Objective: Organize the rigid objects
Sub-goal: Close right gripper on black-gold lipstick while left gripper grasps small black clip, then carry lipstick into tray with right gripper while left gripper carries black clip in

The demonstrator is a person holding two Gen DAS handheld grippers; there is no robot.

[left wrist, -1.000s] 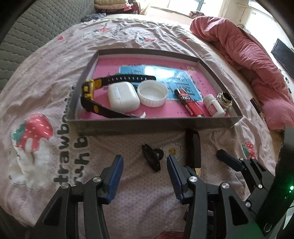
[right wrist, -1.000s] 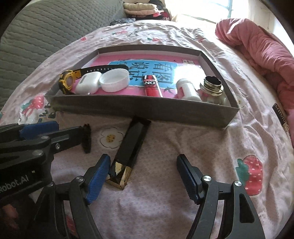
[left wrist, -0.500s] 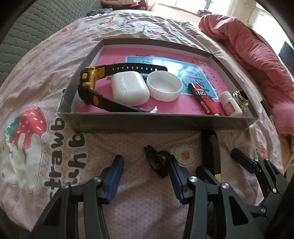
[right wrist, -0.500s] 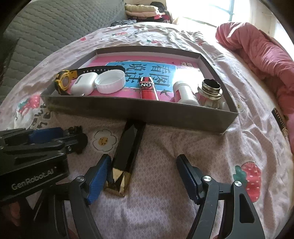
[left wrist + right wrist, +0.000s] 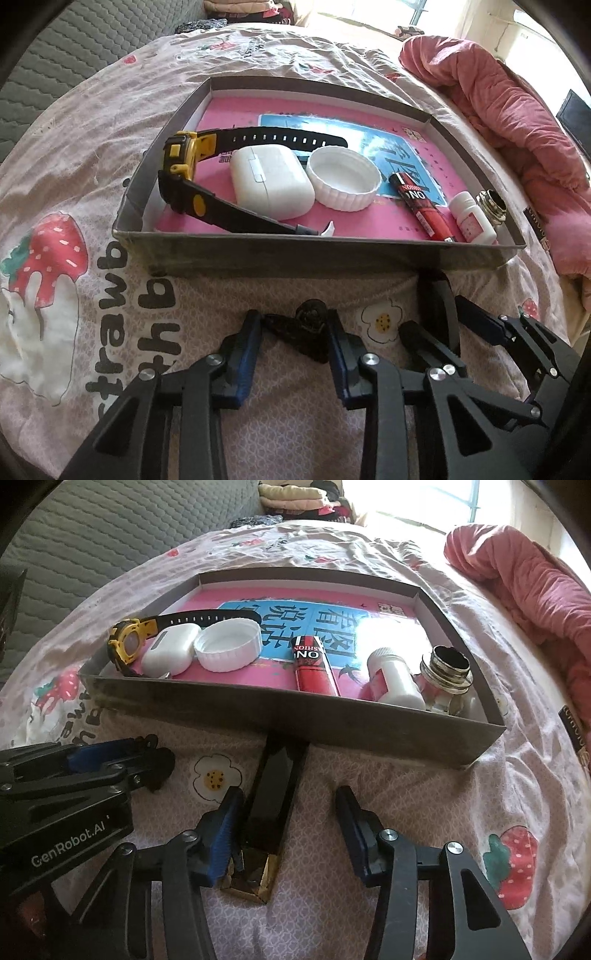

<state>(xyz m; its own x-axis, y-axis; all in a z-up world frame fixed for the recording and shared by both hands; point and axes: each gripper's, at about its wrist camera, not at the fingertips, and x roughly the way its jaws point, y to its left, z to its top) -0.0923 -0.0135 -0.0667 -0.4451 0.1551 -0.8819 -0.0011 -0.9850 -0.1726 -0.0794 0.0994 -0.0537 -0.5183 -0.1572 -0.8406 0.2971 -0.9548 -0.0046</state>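
Note:
On the strawberry-print bedsheet a black hair clip [image 5: 310, 332] lies between the blue pads of my left gripper [image 5: 293, 325]. The jaws are closing and both pads touch the clip's ends. To its right a long black bar with a gold end [image 5: 273, 801] points at the grey tray [image 5: 258, 705]. My right gripper [image 5: 288, 805] straddles the bar with its jaws closing. The left pad touches the bar; the right pad stands clear of it. In the left wrist view the right gripper [image 5: 443, 325] appears at the lower right around the bar [image 5: 437, 295].
The tray [image 5: 314, 254] holds a yellow-and-black watch [image 5: 184, 158], a white earbud case [image 5: 269, 181], a white lid [image 5: 343, 181], a red tube [image 5: 421, 206], a white bottle [image 5: 472, 221] and a metal-necked jar [image 5: 493, 203]. A pink blanket [image 5: 517, 122] is heaped at the right.
Both grippers have narrowed. The left one sank and came around the hair clip, which had lain ahead of it. The right one's right finger has moved in towards the bar.

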